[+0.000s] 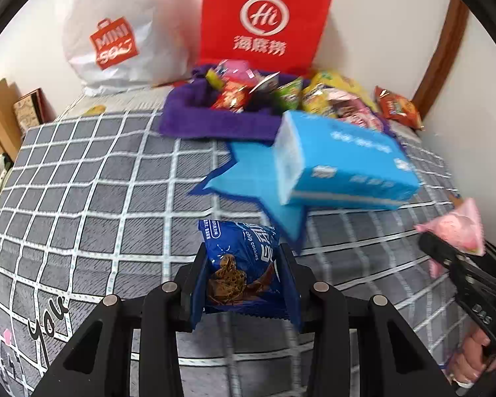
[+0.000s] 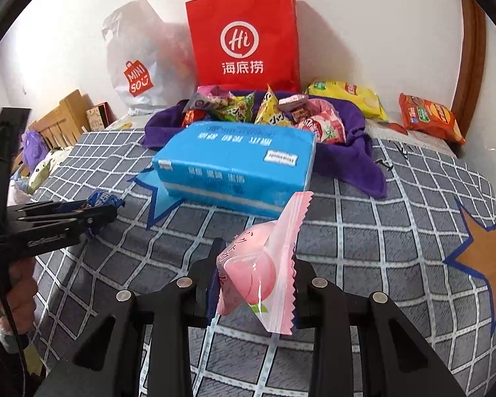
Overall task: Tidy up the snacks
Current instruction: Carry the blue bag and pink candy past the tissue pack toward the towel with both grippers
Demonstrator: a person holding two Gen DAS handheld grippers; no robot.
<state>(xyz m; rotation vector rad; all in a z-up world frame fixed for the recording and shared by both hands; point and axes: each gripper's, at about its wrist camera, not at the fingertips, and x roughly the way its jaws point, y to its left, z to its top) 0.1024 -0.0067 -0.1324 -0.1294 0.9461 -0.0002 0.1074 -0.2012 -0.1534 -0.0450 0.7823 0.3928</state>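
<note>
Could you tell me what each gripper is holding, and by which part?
Left gripper: blue cookie packet, by its sides. Right gripper: pink peach packet, across its middle.

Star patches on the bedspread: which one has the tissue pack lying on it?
The blue star: the tissue pack rests across it. The orange star, off to the right, lies bare.

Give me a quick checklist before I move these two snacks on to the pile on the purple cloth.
1. Left hand-held gripper shut on the blue cookie packet: ok.
2. Right hand-held gripper shut on the pink snack packet: ok.
3. Both packets lifted off the checked bedspread: cannot tell.
4. Straight path to the purple cloth: not ok, the blue tissue pack lies in front of it.
5. Room on the cloth: cannot tell, snacks are heaped there.
</note>
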